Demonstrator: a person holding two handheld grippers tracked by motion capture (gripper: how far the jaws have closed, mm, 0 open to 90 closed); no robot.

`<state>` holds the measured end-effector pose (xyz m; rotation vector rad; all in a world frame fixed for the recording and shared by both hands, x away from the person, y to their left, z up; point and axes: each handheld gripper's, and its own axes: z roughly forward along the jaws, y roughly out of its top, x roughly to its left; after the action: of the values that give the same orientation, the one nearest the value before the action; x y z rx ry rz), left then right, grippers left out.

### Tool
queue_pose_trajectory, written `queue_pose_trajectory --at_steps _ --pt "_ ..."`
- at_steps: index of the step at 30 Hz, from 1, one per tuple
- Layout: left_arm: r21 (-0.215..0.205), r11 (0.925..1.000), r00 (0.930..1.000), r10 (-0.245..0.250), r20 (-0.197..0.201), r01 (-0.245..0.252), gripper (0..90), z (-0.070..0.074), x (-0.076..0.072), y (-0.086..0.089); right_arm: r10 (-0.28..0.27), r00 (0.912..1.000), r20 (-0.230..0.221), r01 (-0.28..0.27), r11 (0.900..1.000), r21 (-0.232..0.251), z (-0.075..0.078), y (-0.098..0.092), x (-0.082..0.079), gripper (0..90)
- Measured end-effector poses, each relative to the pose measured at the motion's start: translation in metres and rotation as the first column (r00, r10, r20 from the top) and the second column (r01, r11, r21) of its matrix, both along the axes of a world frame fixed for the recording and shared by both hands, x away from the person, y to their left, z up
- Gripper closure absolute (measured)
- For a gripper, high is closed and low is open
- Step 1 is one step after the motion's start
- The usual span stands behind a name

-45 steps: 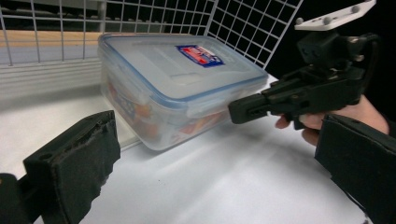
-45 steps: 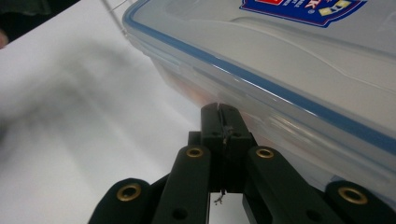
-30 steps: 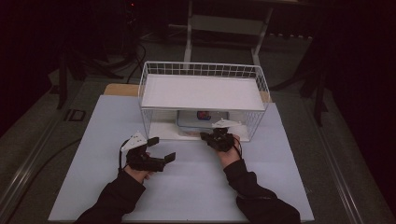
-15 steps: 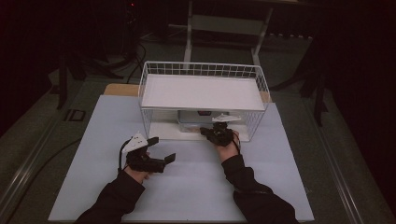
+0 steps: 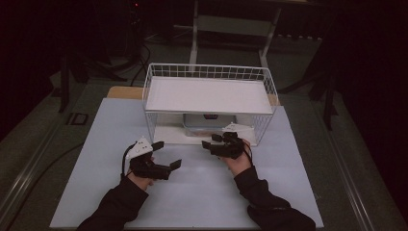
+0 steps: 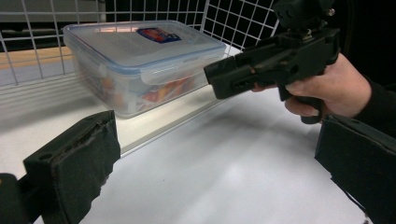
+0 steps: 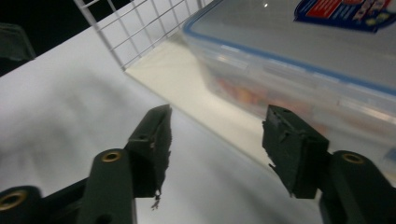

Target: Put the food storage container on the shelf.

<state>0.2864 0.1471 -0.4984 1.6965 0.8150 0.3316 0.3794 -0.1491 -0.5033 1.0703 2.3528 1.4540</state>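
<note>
Two grippers: both are seen over the white table (image 5: 192, 192), each held in a person's hand, in front of the wire rack (image 5: 209, 103).

Container: a clear plastic container (image 6: 140, 60) with a blue-edged lid and a coloured label is seen on the lower level of the wire rack, under the white shelf board (image 5: 209, 94); colourful contents are made out through its wall, too blurred to be named.

Right gripper: the right gripper (image 7: 215, 140) is held just in front of the container's near side. Its jaws have just been opening and are now seen well apart, with nothing between them; the container wall lies close beyond the pads but is not touched.

Left gripper: the left gripper (image 5: 166, 156) is held low over the table, left of the right one and farther from the rack. Its jaws are spread wide and nothing is gripped.

Step in hand: judged to be the approach to the container, with the grip not yet taken.

Next move: a short advance of the right gripper is called for, so that the lid's rim or a lid flap is brought between the pads before they are closed; the container would then be drawn out through the rack's open front.

Risk: the smooth wall may be slipped off if it is clamped instead of the rim.
</note>
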Motion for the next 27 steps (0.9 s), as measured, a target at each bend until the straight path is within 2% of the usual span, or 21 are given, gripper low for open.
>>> queue_pose_trajectory --at_steps 2,4,5,8,9,11,14,16,18,21,24,25,27 --pt "-0.001 0.9999 0.9999 -0.01 -0.011 0.01 0.0 -0.001 0.0 -0.001 -0.001 1.0 -0.001 0.001 1.0 0.01 0.001 -0.004 -0.008 28.9" --pt "0.0 0.9999 0.9998 -0.015 -0.011 0.015 0.0 -0.001 -0.002 -0.001 0.011 0.9999 0.003 -0.011 1.0 0.022 0.002 -0.007 -0.014 25.5" --pt "0.006 0.9998 0.9998 -0.017 -0.01 0.017 0.0 -0.002 -0.002 -0.002 0.02 0.9998 0.008 -0.02 1.0 0.023 0.001 -0.008 -0.017 20.6" --pt "0.015 0.9997 0.9998 -0.02 -0.004 0.02 0.0 -0.001 -0.004 -0.002 0.037 0.9993 0.004 -0.037 0.999 0.029 0.001 -0.012 -0.022 19.6" --pt "0.04 0.999 0.9997 -0.02 0.011 0.02 0.0 0.0 -0.005 -0.002 0.023 0.9997 -0.007 -0.023 0.999 0.033 -0.002 -0.018 -0.027 19.1" --pt "0.045 0.9987 0.9995 -0.022 0.024 0.021 0.0 0.002 -0.006 -0.001 0.017 0.9998 -0.008 -0.016 0.999 0.034 -0.005 -0.021 -0.031 18.5" --pt "0.044 0.9986 0.9994 -0.029 0.021 0.028 0.0 0.002 -0.008 0.0 0.019 0.9998 0.007 -0.019 1.0 0.006 -0.009 -0.027 -0.038 16.4" --pt "0.045 0.9982 0.9991 -0.04 0.014 0.039 0.0 0.001 -0.009 0.0 0.022 0.9997 0.004 -0.022 1.0 0.008 -0.009 -0.031 -0.042 16.3" --pt "0.063 0.9968 0.9987 -0.05 0.009 0.05 0.0 0.0 -0.01 -0.001 0.021 0.9997 0.012 -0.021 1.0 0.002 -0.008 -0.035 -0.047 16.3" --pt "0.069 0.9962 0.9984 -0.055 0.011 0.054 0.0 0.0 -0.011 0.0 0.027 0.9991 0.032 -0.027 0.999 -0.018 -0.005 -0.041 -0.057 16.5" --pt "0.071 0.9959 0.9983 -0.057 0.01 0.056 0.0 0.0 -0.013 0.0 0.039 0.9986 0.037 -0.039 0.999 -0.015 -0.004 -0.044 -0.064 16.9" --pt "0.075 0.9949 0.9977 -0.068 0.004 0.067 0.0 -0.002 -0.014 -0.001 0.054 0.997 0.055 -0.052 0.998 -0.031 -0.003 -0.047 -0.072 16.8" --pt "0.078 0.994 0.9971 -0.077 -0.001 0.077 0.0 -0.003 -0.015 -0.002 0.062 0.9962 0.061 -0.06 0.998 -0.035 -0.002 -0.049 -0.077 16.7"
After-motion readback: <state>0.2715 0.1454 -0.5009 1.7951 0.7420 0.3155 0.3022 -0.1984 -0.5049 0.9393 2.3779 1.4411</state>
